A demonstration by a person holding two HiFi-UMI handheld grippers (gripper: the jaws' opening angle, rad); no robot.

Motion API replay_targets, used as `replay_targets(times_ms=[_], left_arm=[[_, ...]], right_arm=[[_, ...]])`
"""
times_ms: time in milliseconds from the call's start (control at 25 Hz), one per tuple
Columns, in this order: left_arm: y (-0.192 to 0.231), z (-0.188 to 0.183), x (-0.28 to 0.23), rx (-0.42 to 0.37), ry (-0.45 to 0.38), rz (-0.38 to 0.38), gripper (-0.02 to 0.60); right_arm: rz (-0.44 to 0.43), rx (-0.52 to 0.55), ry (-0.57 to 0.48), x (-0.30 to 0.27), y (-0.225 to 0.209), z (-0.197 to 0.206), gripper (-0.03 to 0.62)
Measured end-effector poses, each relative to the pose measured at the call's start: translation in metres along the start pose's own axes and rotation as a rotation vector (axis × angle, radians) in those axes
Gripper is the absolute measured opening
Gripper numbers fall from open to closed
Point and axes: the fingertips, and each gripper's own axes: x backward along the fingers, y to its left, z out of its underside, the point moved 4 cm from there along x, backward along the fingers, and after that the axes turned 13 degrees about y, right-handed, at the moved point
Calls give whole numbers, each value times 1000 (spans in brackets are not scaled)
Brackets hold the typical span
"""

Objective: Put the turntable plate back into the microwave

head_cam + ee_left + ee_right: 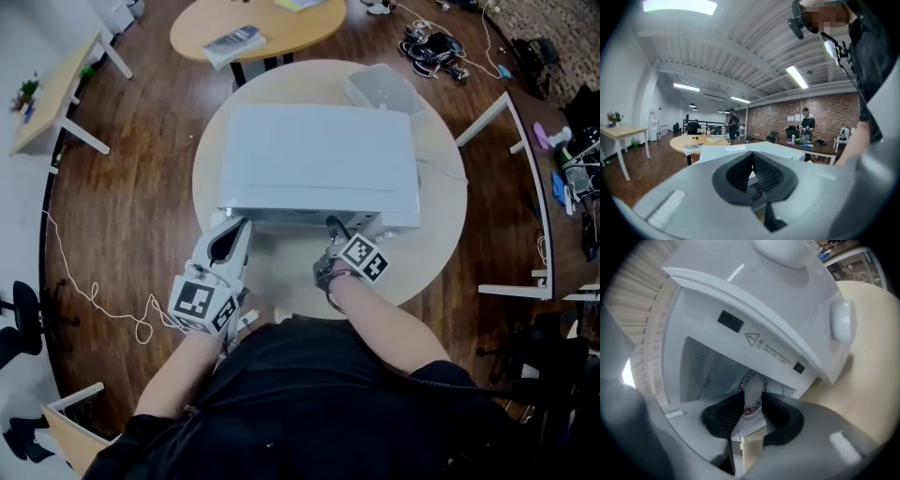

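The white microwave [319, 159] stands on a round light table [441, 234], and both grippers are at its front. My right gripper [333, 230] points into the open cavity [708, 366]. Its jaws stand open [752, 401] and touch nothing. Through the gap I see the turntable plate [752, 380], white with a red and blue patterned rim, inside the cavity just past the fingertips. My left gripper [239, 234] is at the front left corner. It looks over the microwave's top [754, 147], its pads [740, 171] meeting at the tip with nothing between them.
A flat white object [380, 89] lies on the table behind the microwave. Farther back is a wooden table [258, 28] with a book on it. Cables lie on the floor [431, 47]. Several people stand far off [806, 124] by a brick wall.
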Motion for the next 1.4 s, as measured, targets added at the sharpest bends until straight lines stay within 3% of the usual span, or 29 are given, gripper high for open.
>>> replay_targets(times_ms=[120, 320, 800, 880, 960, 1400], left_arm=[[-3, 3, -1, 3, 0, 16, 6], [-1, 11, 0, 21, -13, 1, 6], [-22, 27, -18, 38, 1, 39, 6], [-26, 33, -23, 37, 20, 49, 6], [-31, 36, -26, 39, 29, 60, 6], [-43, 34, -39, 30, 20, 100, 6]], right_arm=[[-32, 116, 28, 10, 14, 4, 109], [-51, 439, 81, 32, 37, 14, 109], [-51, 881, -50, 102, 65, 3, 107], [-48, 925, -67, 110, 69, 0, 102], [-32, 963, -65, 117, 67, 0, 2], [28, 954, -52, 133, 44, 3, 0]])
